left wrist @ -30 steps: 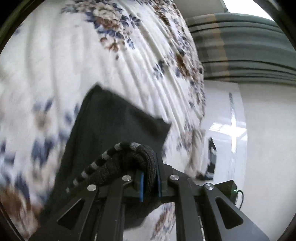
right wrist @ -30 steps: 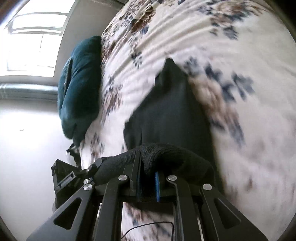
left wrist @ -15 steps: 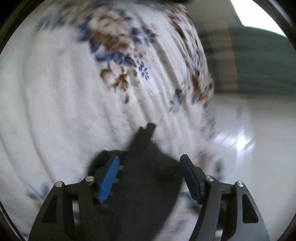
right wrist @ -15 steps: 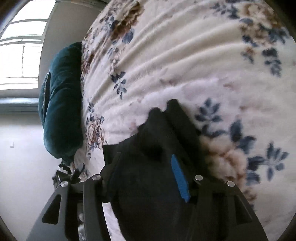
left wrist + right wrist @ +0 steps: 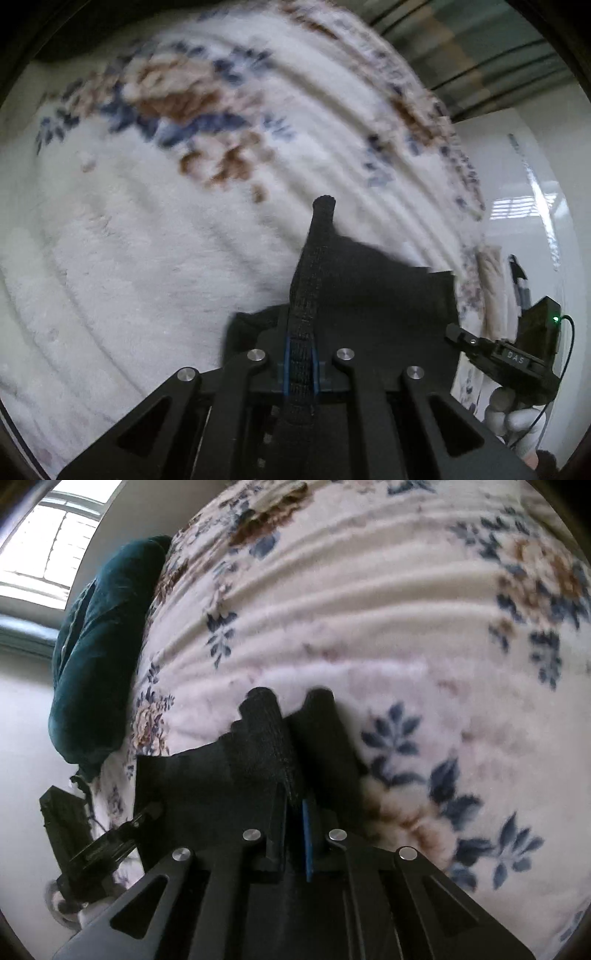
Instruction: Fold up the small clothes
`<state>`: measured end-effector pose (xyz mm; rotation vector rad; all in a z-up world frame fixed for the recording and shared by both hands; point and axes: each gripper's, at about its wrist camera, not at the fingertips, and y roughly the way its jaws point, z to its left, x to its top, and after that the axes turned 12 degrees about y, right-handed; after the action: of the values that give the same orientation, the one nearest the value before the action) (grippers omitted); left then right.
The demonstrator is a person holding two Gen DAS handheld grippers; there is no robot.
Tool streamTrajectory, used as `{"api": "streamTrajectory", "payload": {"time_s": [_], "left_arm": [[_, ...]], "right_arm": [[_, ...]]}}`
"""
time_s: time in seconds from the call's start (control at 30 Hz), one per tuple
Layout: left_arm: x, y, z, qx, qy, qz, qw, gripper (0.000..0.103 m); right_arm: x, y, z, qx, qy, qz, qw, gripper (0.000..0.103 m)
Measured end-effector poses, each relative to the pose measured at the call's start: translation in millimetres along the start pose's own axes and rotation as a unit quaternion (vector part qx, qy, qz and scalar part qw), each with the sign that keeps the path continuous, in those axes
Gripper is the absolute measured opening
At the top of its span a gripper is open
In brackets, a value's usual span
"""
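Observation:
A small black garment point(image 5: 376, 284) lies on a white floral blanket point(image 5: 147, 240). My left gripper point(image 5: 300, 365) is shut on a ribbed black edge of it point(image 5: 314, 254), which stands up between the blue pads. In the right wrist view the same garment point(image 5: 207, 786) sits just ahead, and my right gripper point(image 5: 295, 834) is shut on another bunched edge point(image 5: 269, 734). Each gripper shows in the other's view, the right one point(image 5: 517, 354) and the left one point(image 5: 92, 849), at opposite sides of the garment.
A dark teal pillow point(image 5: 99, 646) lies at the blanket's left end in the right wrist view. A window point(image 5: 48, 539) is behind it. The blanket's edge point(image 5: 469, 206) drops to a glossy white floor point(image 5: 524, 206) on the right in the left wrist view.
Both grippers held the garment a second ago, opened over it half a second ago, and have now shut on its edges again, lower and nearer the blanket.

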<state>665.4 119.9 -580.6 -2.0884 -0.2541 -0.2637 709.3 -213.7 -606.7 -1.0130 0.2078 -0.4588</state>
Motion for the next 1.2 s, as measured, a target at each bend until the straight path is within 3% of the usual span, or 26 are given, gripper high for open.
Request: {"api": "streamTrajectory", "payload": {"time_s": [0.07,0.13,0.17,0.23,0.27,0.37,0.4,0.57,0.67,0.77,0.9,1.03,1.1,1.2], "left_arm": [[6,25,12,-0.013,-0.023,0.035,0.9990,0.010],[9,26,17,-0.033,-0.040,0.038,0.9979,0.012],[9,20,17,-0.046,-0.047,0.035,0.9972,0.020],[4,-3,12,-0.066,-0.044,0.013,0.9968,0.050],[-4,-19,10,-0.071,-0.041,-0.003,0.9966,0.070],[-44,-69,6,-0.090,-0.046,-0.047,0.9938,0.073],[-59,-80,4,-0.093,-0.053,-0.055,0.9927,0.074],[-163,-112,-7,-0.086,-0.127,-0.074,0.9854,0.076],[-217,-107,-21,-0.091,-0.173,-0.073,0.9780,0.076],[-252,-82,-27,-0.109,-0.211,-0.054,0.9700,0.076],[-251,-38,-37,-0.136,-0.221,-0.071,0.9631,0.076],[-229,-1,-34,-0.127,-0.236,-0.098,0.9585,0.076],[-223,1,-30,-0.128,-0.258,-0.132,0.9483,0.081],[-218,-5,-32,-0.114,-0.288,-0.153,0.9385,0.081]], "right_arm": [[5,15,-3,-0.024,0.003,0.015,1.000,0.006],[9,27,-5,-0.047,-0.001,0.028,0.999,0.007],[11,31,-6,-0.051,0.002,0.041,0.998,0.007],[14,26,-9,-0.039,0.011,0.052,0.998,0.014],[14,19,-11,-0.027,0.012,0.057,0.998,0.024],[5,-8,-18,-0.011,-0.010,0.069,0.997,0.064],[-1,-16,-22,-0.012,-0.021,0.074,0.997,0.069],[-38,-39,-51,0.005,-0.029,0.132,0.991,0.085],[-56,-37,-65,0.022,-0.031,0.162,0.986,0.085],[-60,-23,-75,0.047,-0.022,0.179,0.982,0.085],[-47,7,-72,0.075,-0.023,0.184,0.980,0.085],[-18,45,-59,0.097,-0.016,0.197,0.976,0.085],[-6,65,-50,0.122,-0.006,0.216,0.969,0.087],[-1,86,-30,0.141,-0.014,0.233,0.962,0.089]]}}
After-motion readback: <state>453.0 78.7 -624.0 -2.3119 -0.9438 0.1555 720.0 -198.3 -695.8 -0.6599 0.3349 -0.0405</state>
